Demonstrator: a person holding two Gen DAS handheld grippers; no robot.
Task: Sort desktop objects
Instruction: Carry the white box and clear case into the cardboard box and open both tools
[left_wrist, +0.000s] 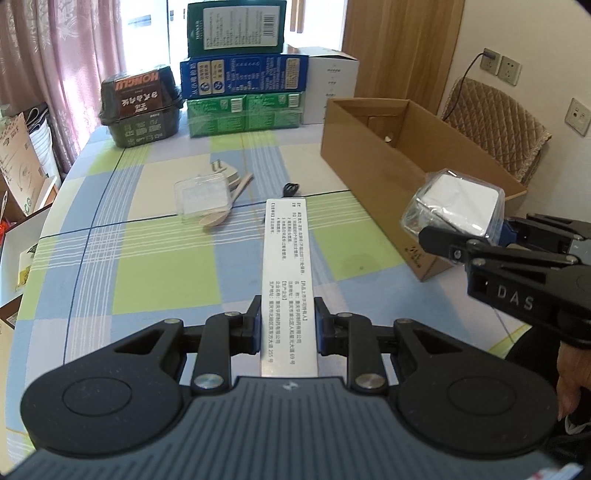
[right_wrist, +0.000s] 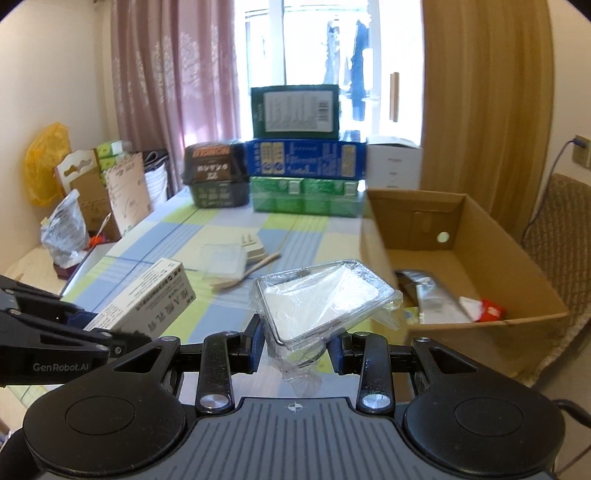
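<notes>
Left tongs (left_wrist: 287, 325): clamped on white medicine box (left_wrist: 288, 273), left of cardboard box (left_wrist: 373, 162).
Right tongs (right_wrist: 295, 345): gripping plastic-wrapped white item (right_wrist: 321, 301), beside it.

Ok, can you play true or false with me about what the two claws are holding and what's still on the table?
1. The left claw holds a long white box. True.
2. The right claw is empty. False: it grips a clear plastic packet with something white inside.
3. The cardboard box already has things in it. True.
4. The wooden spoon is inside the cardboard box. False: it lies on the checked tablecloth, beside a clear plastic case.
5. Green and blue boxes are stacked at the far end of the table. True.
</notes>
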